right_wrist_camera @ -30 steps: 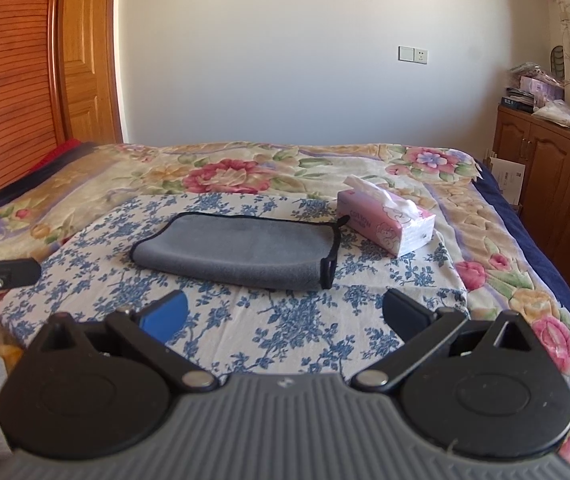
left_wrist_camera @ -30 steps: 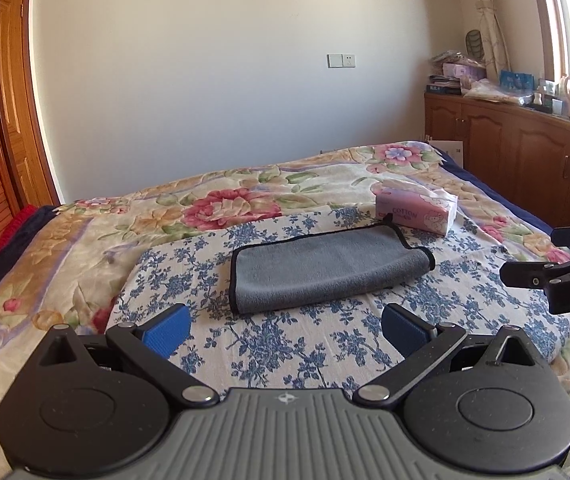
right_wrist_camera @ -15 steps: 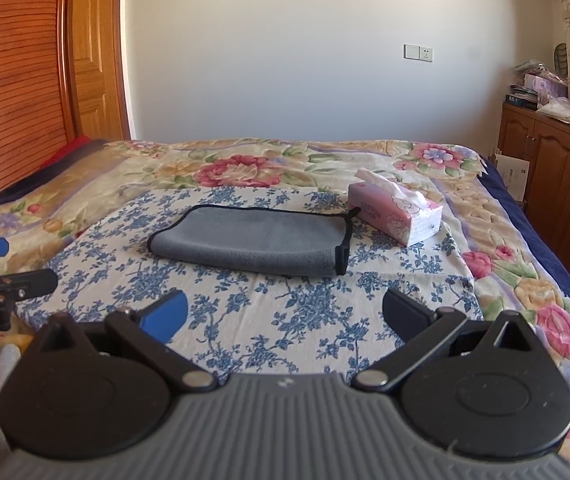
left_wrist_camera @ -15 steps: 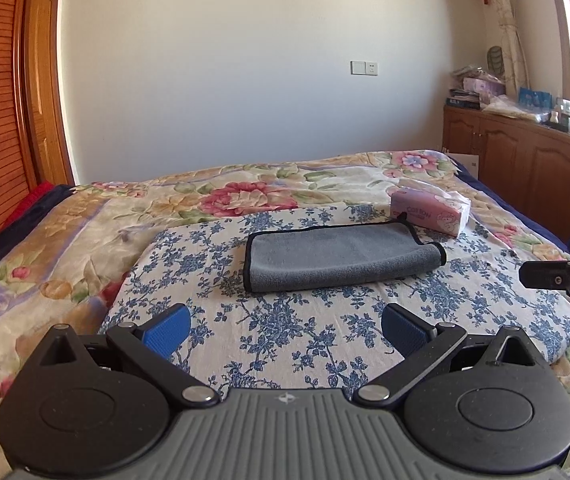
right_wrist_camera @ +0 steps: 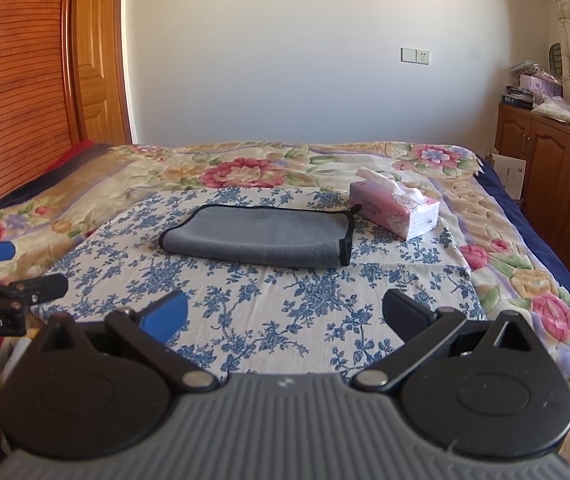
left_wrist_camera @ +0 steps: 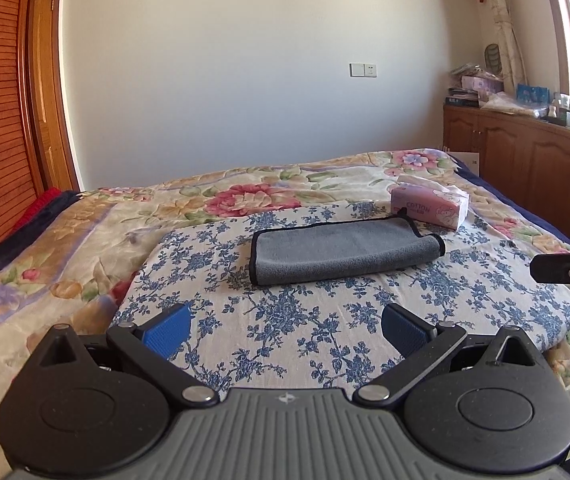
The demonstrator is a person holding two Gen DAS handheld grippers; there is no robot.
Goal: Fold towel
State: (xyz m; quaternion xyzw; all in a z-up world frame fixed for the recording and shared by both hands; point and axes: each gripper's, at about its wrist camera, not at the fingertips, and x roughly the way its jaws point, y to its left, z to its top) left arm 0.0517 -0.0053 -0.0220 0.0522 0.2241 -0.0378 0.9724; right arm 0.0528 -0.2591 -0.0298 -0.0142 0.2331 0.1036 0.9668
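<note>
Floral bedspread (left_wrist_camera: 85,240) covers the bed, with a blue-and-white flowered cloth (left_wrist_camera: 285,312) laid over its middle. On that cloth lies the grey folded towel with black trim (left_wrist_camera: 341,254), flat and untouched, and just beside its far right corner sits a pink tissue pack (left_wrist_camera: 429,208). Near the viewer, the left hand-held gripper (left_wrist_camera: 285,326) hangs over the cloth with jaws spread apart and empty; the right hand-held gripper (right_wrist_camera: 285,312) likewise stands wide apart, holding nothing.

Grey towel (left_wrist_camera: 345,252) on blue-flowered cloth (left_wrist_camera: 325,320)

Black-edged towel (folded), ahead of blue pads (left_wrist_camera: 167,330); pink tissue pack (left_wrist_camera: 429,210) beyond; rose-patterned quilt (left_wrist_camera: 85,240).
</note>
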